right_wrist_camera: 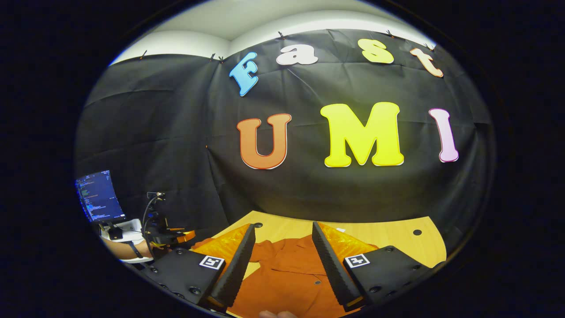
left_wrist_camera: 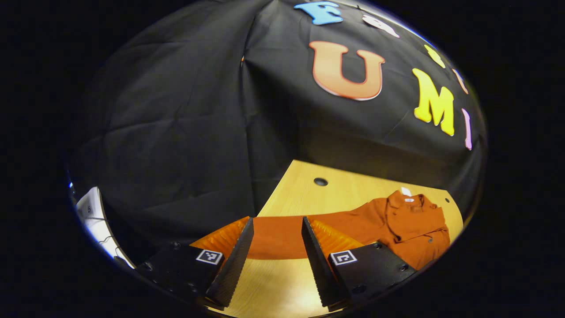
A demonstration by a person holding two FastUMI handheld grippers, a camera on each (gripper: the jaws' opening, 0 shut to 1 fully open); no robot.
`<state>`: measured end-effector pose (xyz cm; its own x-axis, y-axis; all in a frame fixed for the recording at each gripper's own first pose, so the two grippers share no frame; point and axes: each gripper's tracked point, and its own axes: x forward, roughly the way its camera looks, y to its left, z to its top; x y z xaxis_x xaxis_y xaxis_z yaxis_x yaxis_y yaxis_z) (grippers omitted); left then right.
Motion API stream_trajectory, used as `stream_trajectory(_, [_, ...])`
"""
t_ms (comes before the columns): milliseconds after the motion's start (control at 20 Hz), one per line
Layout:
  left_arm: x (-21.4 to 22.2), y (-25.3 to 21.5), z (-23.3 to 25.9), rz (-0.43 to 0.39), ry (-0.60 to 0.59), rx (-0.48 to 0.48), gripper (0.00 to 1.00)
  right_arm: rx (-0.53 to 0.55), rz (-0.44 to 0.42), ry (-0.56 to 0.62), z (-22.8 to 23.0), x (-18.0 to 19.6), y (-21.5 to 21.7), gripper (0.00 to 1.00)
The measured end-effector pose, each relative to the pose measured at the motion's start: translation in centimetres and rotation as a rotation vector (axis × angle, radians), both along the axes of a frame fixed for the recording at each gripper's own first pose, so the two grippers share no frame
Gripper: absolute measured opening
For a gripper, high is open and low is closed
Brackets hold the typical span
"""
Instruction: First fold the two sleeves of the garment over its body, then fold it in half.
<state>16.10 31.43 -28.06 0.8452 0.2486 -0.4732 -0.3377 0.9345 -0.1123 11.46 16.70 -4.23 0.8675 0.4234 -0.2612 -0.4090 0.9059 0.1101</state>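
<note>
An orange button-up garment [left_wrist_camera: 410, 225] lies spread on the wooden table [left_wrist_camera: 304, 185], collar toward the booth wall. One long sleeve [left_wrist_camera: 276, 243] stretches out flat to the left, passing just ahead of my left gripper [left_wrist_camera: 277, 219], which is open above it with nothing held. In the right gripper view the garment's front [right_wrist_camera: 287, 274] lies under and between the fingers of my right gripper [right_wrist_camera: 283, 224], also open and holding nothing. The left gripper [right_wrist_camera: 165, 232] appears farther off at the left, held by a hand [right_wrist_camera: 132, 251].
The table [right_wrist_camera: 384, 238] has small round holes [left_wrist_camera: 321, 181] [right_wrist_camera: 417, 232] near its back edge. A lit monitor [right_wrist_camera: 99, 196] and cables stand off the table's left end. A white object [left_wrist_camera: 90, 212] sits beyond the table's left edge.
</note>
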Motion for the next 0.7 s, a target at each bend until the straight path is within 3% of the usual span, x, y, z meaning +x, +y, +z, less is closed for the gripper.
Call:
stream_trajectory(300, [1.2, 3.4, -8.2, 0.036, 0.159, -0.032, 0.74, -0.025, 0.004, -0.006, 0.4, -1.2, -0.8, 0.83])
stream_trajectory(500, [1.9, 3.6, -11.0, 0.032, 0.239, -0.043, 0.74, -0.038, 0.017, -0.017, 0.7, -2.0, -0.4, 0.83])
stream_trajectory(700, [2.0, 4.3, -10.9, 0.037, 0.238, -0.008, 0.73, -0.048, 0.019, -0.013, 0.4, -2.4, -0.4, 0.83])
